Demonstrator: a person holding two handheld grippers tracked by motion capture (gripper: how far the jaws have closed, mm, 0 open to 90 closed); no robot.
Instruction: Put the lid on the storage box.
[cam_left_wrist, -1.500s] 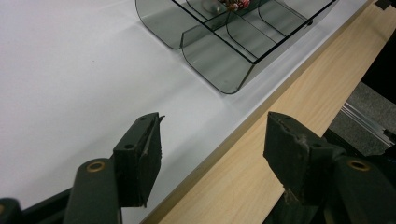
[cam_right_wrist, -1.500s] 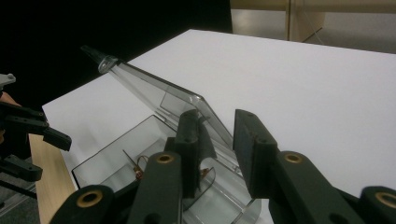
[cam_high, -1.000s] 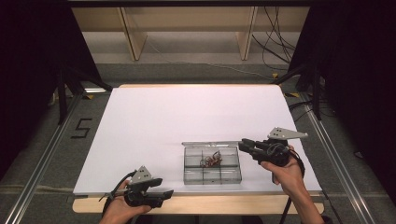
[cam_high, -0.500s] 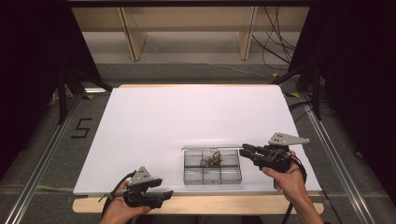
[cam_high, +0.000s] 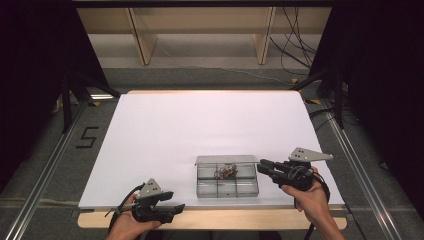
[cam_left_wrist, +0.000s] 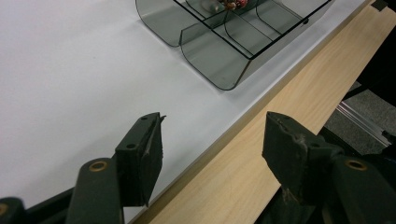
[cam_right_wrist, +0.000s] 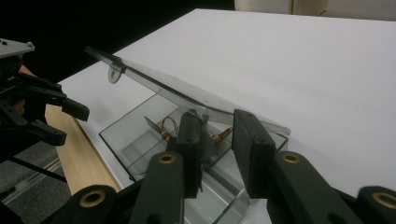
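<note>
While the white table (cam_high: 165, 135) spread wide before us, the clear compartment box (cam_high: 227, 181) lay near its front edge, right of centre, its long axis running left to right across the table. Its lid (cam_high: 227, 160) stood raised along the far side, slanting up in the right gripper view. We held the right gripper (cam_high: 263, 166) level at the box's right end, pointing left along that axis; its jaws stood a narrow gap apart at the lid's near corner, and we could not tell whether they pressed on it. Our left gripper (cam_high: 177, 206) rested at the wooden table edge (cam_high: 225, 218), well left of the box, jaws wide apart and holding nothing. Small reddish wire pieces (cam_high: 226, 172) lay in a far compartment
</note>
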